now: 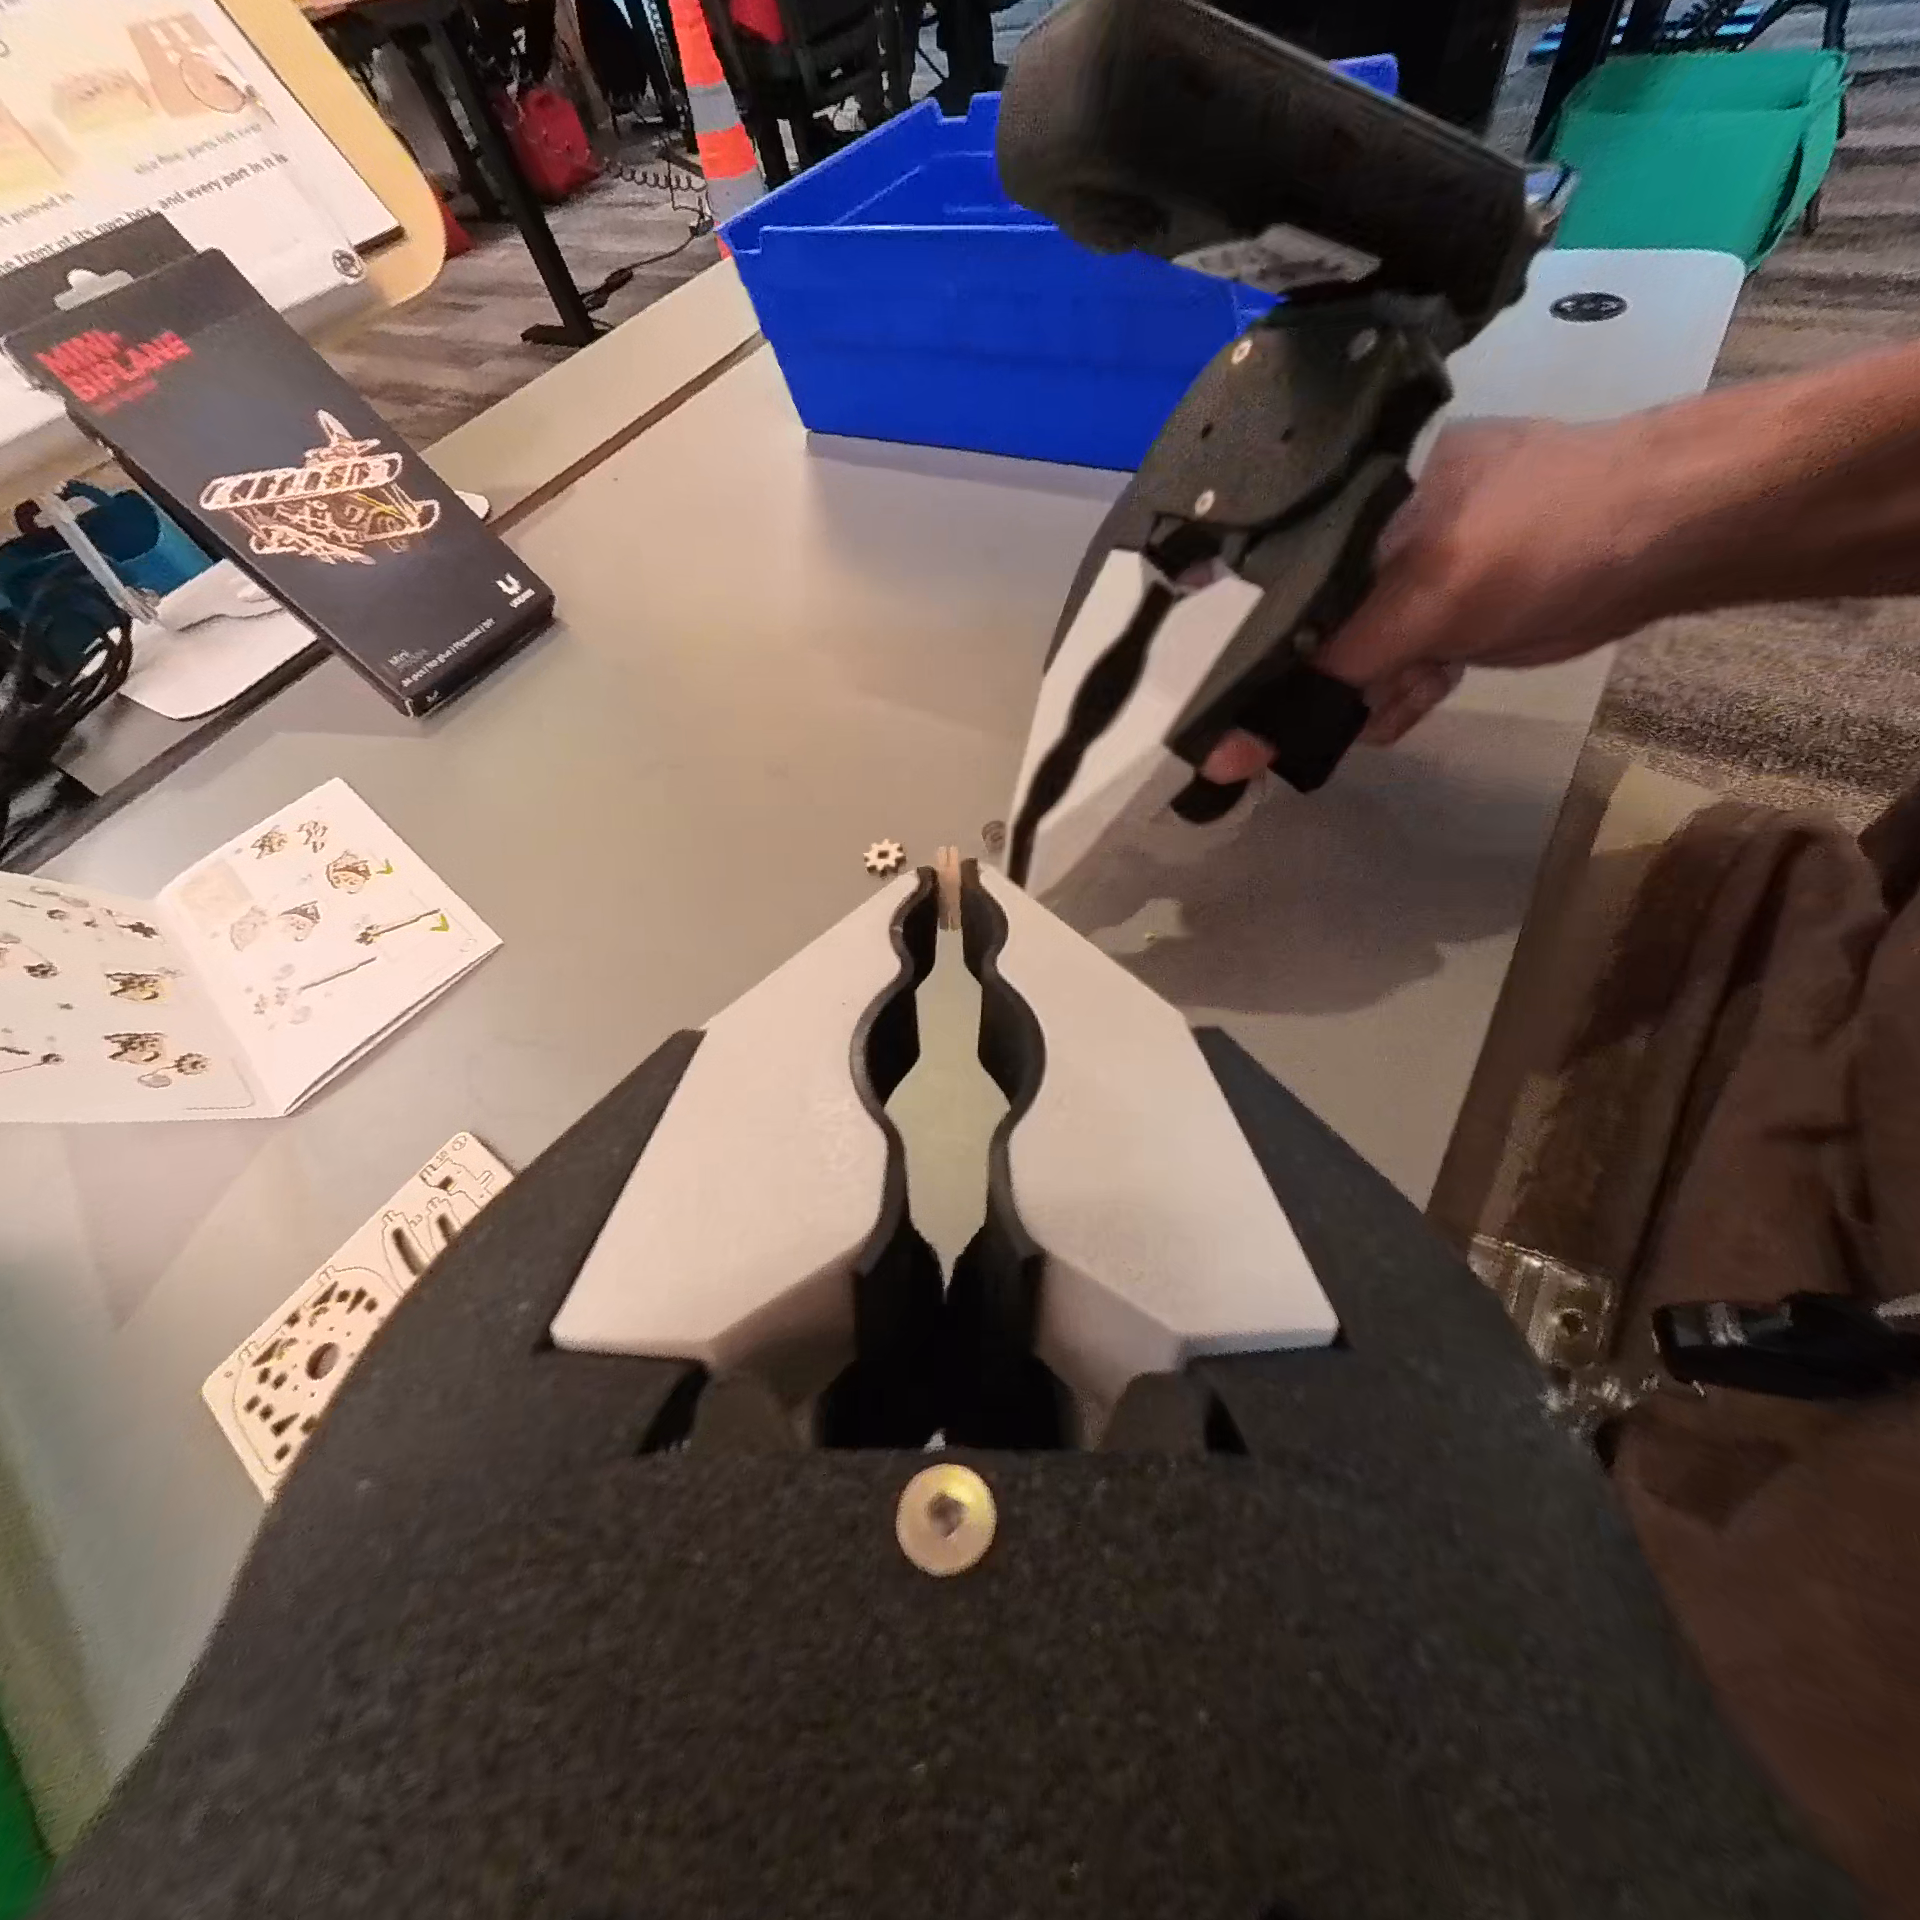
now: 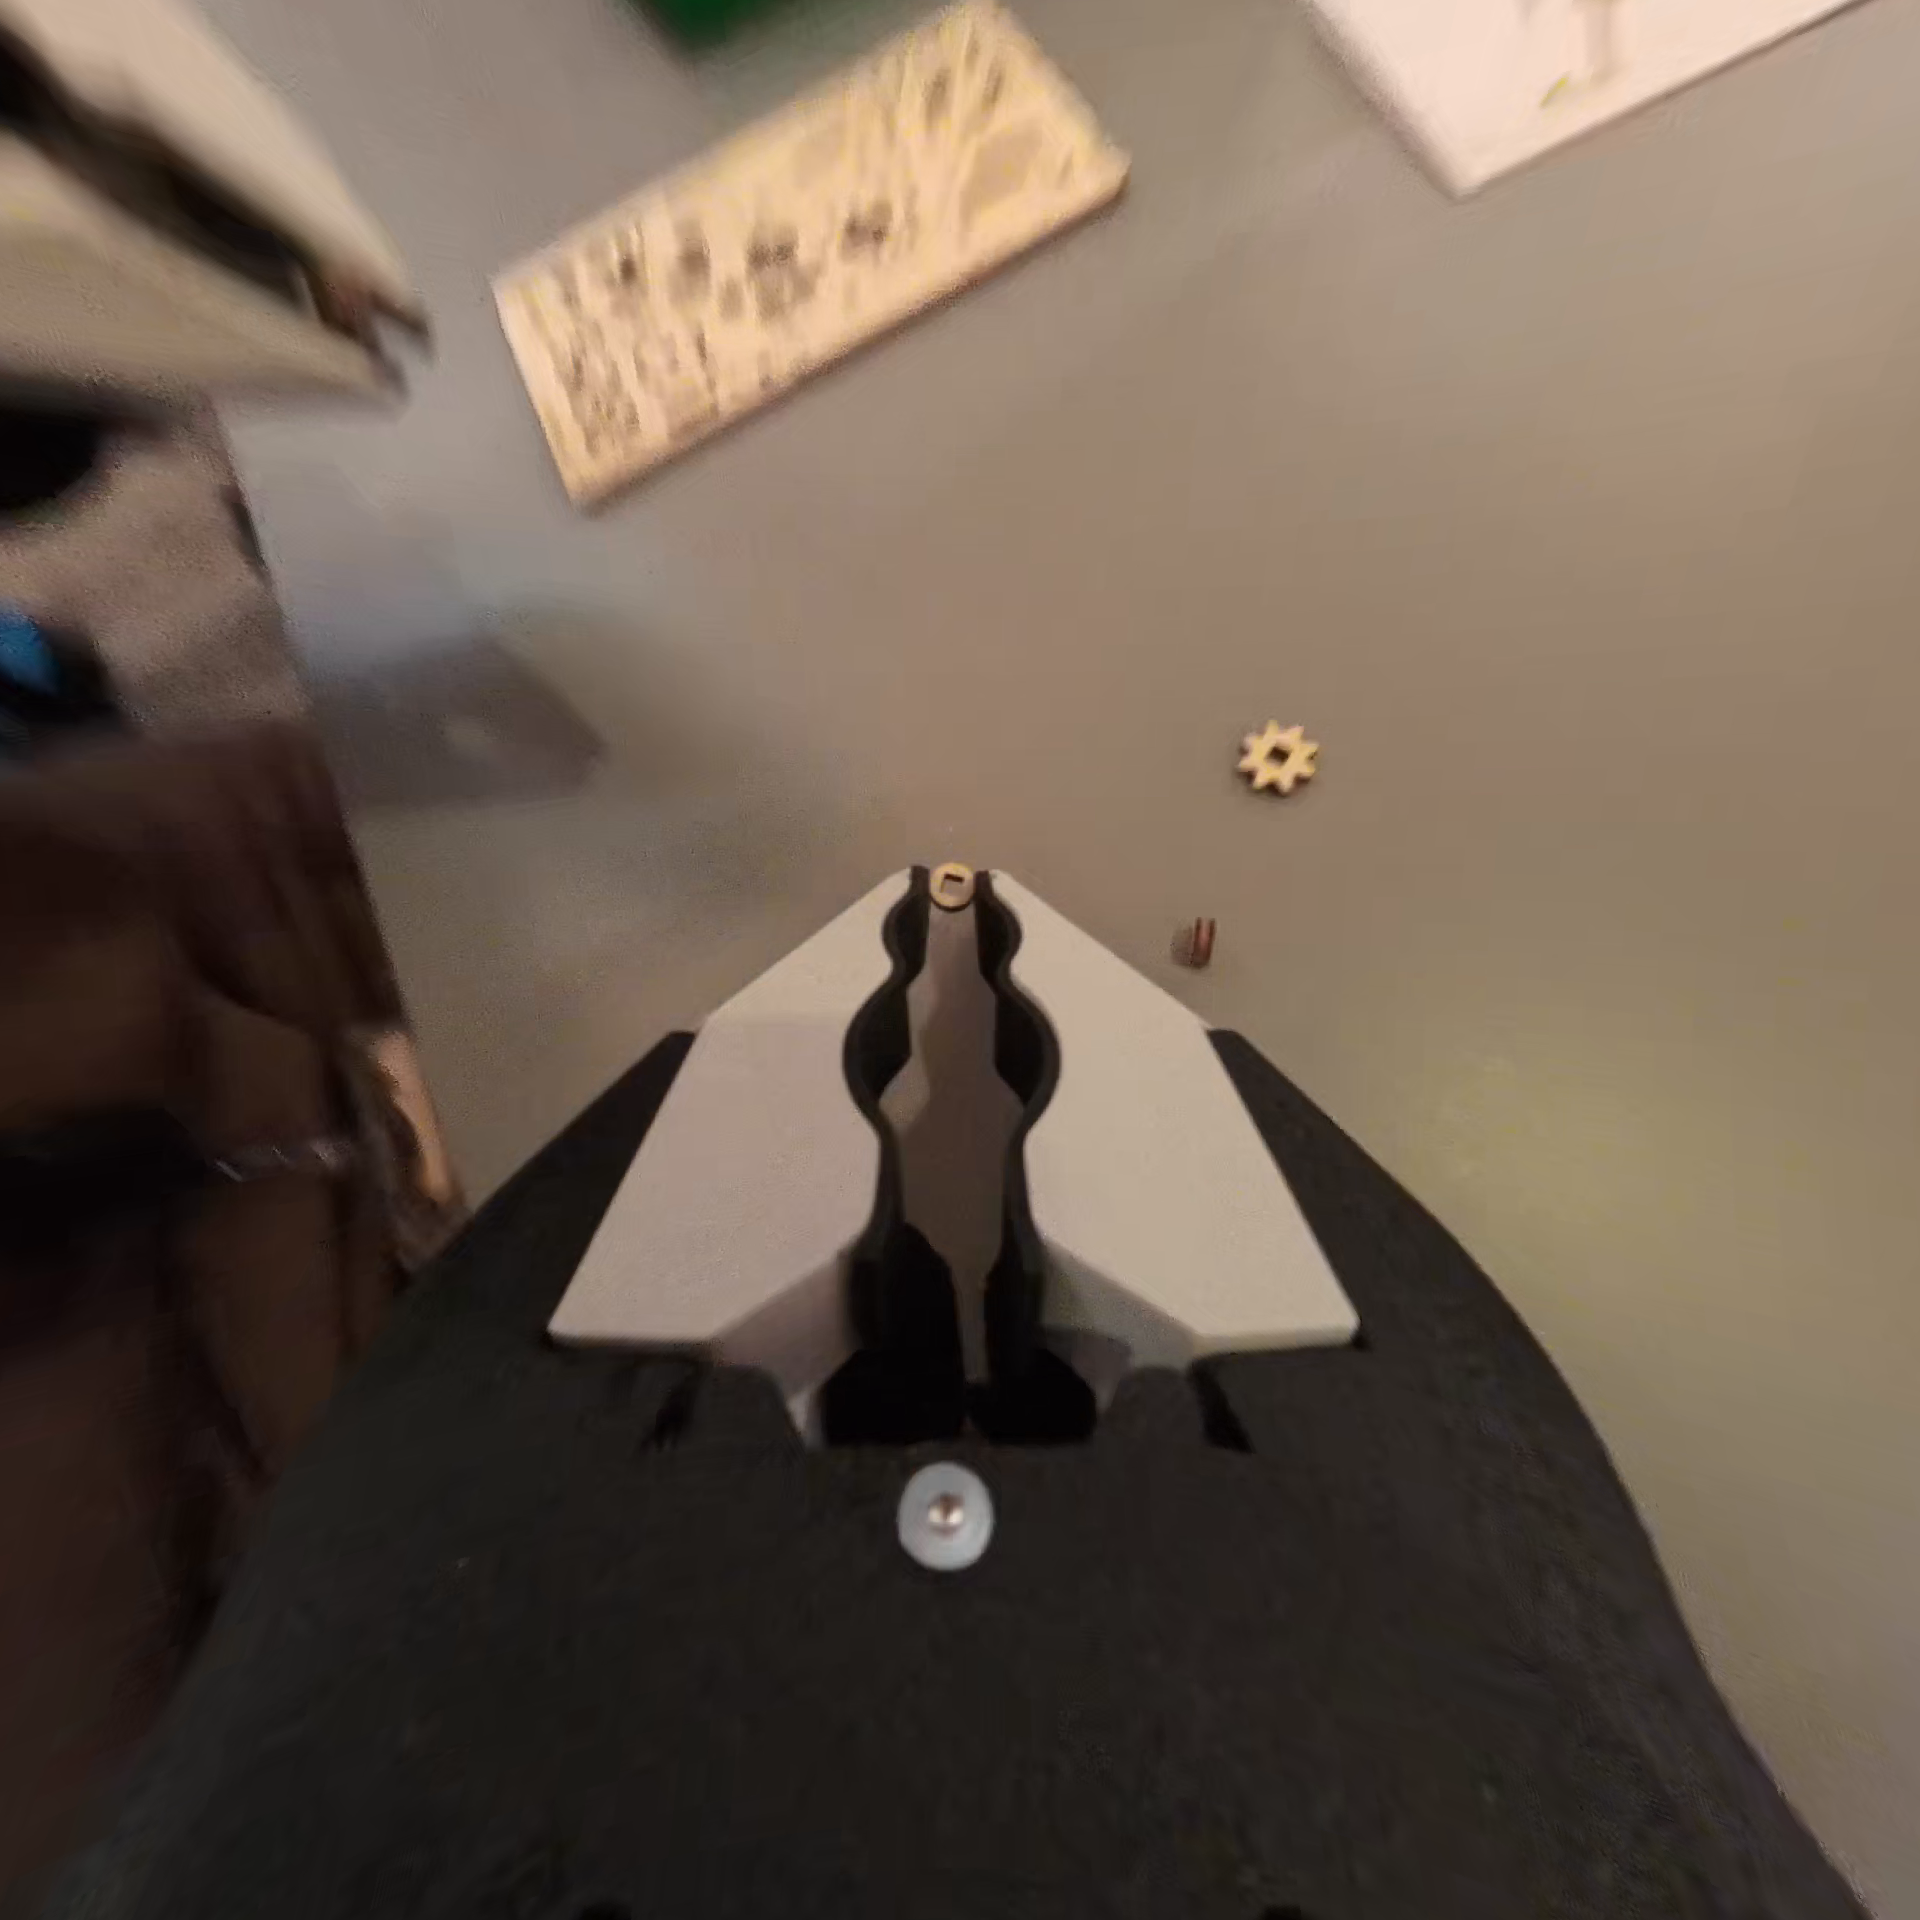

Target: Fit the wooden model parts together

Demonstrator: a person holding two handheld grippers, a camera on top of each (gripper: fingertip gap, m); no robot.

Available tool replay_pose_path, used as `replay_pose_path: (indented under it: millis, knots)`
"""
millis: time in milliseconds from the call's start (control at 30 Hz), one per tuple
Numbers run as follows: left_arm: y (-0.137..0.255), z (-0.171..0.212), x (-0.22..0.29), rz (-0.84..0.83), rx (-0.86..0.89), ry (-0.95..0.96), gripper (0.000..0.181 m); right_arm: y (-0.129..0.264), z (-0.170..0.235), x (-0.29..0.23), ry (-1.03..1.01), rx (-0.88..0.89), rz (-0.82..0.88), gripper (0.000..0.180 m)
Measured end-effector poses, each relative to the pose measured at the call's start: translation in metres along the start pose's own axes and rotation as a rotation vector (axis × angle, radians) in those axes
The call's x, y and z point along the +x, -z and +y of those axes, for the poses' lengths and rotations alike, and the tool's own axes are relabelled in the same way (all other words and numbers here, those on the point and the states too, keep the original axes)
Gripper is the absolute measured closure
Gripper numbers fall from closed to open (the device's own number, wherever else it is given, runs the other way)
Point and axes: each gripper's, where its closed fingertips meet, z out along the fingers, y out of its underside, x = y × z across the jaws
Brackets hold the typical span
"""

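Note:
My left gripper (image 1: 947, 885) is shut on a small pale wooden piece (image 1: 948, 878) at its fingertips, held above the grey table (image 1: 675, 707). A small wooden gear (image 1: 884, 858) lies flat on the table just beyond; it also shows in the right wrist view (image 2: 1278, 758). My right gripper (image 2: 951, 883) is shut on a small round wooden washer (image 2: 951, 889) with a square hole. In the left wrist view the right gripper (image 1: 1016, 868) points down at the table beside my left fingertips. Another tiny part (image 2: 1197, 940) stands on the table to its right.
A punched wooden parts sheet (image 1: 343, 1340) lies at the near left and shows blurred in the right wrist view (image 2: 810, 249). An open instruction booklet (image 1: 260, 956), a black kit box (image 1: 301, 488) and a blue bin (image 1: 935, 301) are on the table. A person's hand (image 1: 1507, 551) holds the right gripper.

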Motion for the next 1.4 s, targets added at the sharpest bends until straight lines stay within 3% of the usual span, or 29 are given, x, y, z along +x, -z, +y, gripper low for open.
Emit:
replay_pose_path:
  millis: [100,233,267,367,433,500,567,733,967,1400]
  knots:
    - [-0.001,0.002,-0.001,0.013,0.012,-0.007,0.179,-0.005,0.012,0.004,0.148,-0.080,0.078,0.172]
    - [0.003,-0.006,-0.005,0.031,0.087,0.027,0.179,-0.004,0.014,0.006,0.149,-0.097,0.095,0.165]
    - [0.004,-0.009,-0.006,0.040,0.106,0.043,0.179,-0.002,0.012,0.007,0.144,-0.084,0.100,0.158]
    - [0.011,-0.024,-0.005,0.076,0.201,0.096,0.179,0.012,-0.008,-0.001,0.067,0.049,0.023,0.158]
    - [0.016,-0.035,-0.002,0.107,0.276,0.124,0.179,0.030,-0.039,-0.030,-0.114,0.238,-0.233,0.159]
    - [0.024,-0.049,0.003,0.148,0.360,0.139,0.179,0.063,-0.075,-0.060,-0.361,0.441,-0.608,0.156]
    - [0.030,-0.058,0.008,0.176,0.417,0.138,0.179,0.088,-0.094,-0.075,-0.547,0.535,-0.904,0.150]
    - [0.035,-0.064,0.027,0.198,0.428,0.012,0.180,0.090,-0.099,-0.100,-0.708,0.473,-1.149,0.146]
    - [0.032,-0.055,0.043,0.175,0.372,-0.146,0.179,0.088,-0.090,-0.112,-0.759,0.417,-1.205,0.165]
    - [0.029,-0.046,0.049,0.138,0.318,-0.256,0.179,0.083,-0.082,-0.110,-0.755,0.401,-1.153,0.176]
